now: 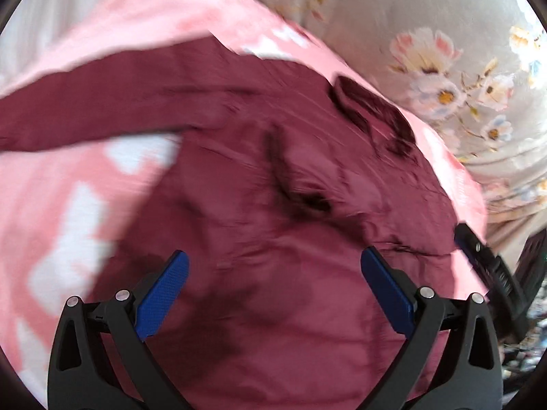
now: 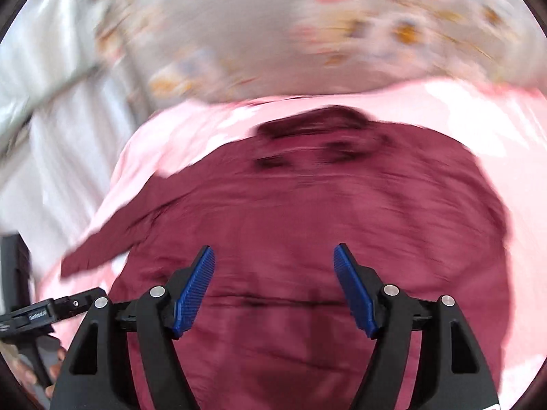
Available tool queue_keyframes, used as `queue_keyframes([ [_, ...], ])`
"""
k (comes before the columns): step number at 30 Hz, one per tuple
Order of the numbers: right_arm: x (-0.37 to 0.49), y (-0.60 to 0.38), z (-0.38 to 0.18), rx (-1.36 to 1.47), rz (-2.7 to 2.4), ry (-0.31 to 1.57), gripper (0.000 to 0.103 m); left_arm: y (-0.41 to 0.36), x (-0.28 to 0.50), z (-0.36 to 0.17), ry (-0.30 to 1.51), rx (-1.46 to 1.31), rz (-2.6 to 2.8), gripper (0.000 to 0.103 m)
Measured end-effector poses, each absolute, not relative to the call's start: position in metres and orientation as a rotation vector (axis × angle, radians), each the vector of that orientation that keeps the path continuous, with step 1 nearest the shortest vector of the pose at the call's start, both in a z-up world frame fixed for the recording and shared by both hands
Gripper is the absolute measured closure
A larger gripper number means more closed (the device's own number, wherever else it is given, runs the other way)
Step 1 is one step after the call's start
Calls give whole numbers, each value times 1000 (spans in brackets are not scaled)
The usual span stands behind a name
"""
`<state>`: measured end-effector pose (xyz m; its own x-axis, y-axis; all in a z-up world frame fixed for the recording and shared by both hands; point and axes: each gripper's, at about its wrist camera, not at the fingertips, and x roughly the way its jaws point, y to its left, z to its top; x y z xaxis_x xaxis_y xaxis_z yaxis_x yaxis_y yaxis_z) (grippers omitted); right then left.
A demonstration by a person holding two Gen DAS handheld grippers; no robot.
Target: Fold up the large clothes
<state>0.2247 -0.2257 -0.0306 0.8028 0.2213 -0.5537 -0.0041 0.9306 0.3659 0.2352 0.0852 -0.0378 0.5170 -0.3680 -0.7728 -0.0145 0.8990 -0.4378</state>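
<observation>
Maroon shirt (image 1: 273, 205) soft, limp, light on bed; I'd pinch sleeve (image 1: 85, 109) cuff. Both grippers' fingers (image 2: 195, 287) spread, empty.

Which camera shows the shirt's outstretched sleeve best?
Left wrist: the sleeve runs long across the pink sheet, only lightly blurred. Right wrist shows the same sleeve smaller, at the left, and more smeared.
</observation>
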Motion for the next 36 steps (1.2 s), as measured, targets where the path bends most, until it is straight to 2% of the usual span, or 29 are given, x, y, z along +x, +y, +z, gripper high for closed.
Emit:
queue_keyframes([
  [5,210,-332,-63,639,-37,644,31,51,281,-70,1162,-550,-291,5],
  [9,218,-376,-88,780,-68,650,31,43,298,-75,1131,-617,-281,9],
  [10,224,-383,-95,817,-60,653,32,42,301,-73,1112,-621,-281,23],
  [11,230,-390,-102,865,-44,650,34,39,306,-70,1100,-598,-281,45],
  [12,237,-397,-109,916,-29,643,36,35,312,-67,1095,-563,-285,54],
  [13,241,-400,-113,946,-27,638,41,31,317,-64,1089,-529,-279,69],
  [14,247,-406,-115,969,-31,629,55,29,322,-61,1081,-499,-272,85],
  [15,253,-409,-115,970,-34,626,67,27,328,-58,1071,-478,-269,91],
  [16,259,-408,-112,960,-34,624,95,25,334,-51,1049,-448,-263,93],
  [17,261,-407,-108,952,-24,609,99,25,338,-43,1020,-430,-257,96],
  [21,252,-384,-65,719,-24,468,100,29,340,-6,855,-357,-242,96],
  [24,270,-377,-86,641,-103,605,100,24,348,-27,901,-266,-192,96],
  [27,279,-381,-110,649,-132,693,100,20,360,-81,1038,-252,-177,96],
  [31,279,-379,-111,609,-150,713,100,18,350,-87,953,-226,-167,94],
  [36,247,-365,-91,512,-277,663,89,9,337,-88,864,-158,-148,94],
])
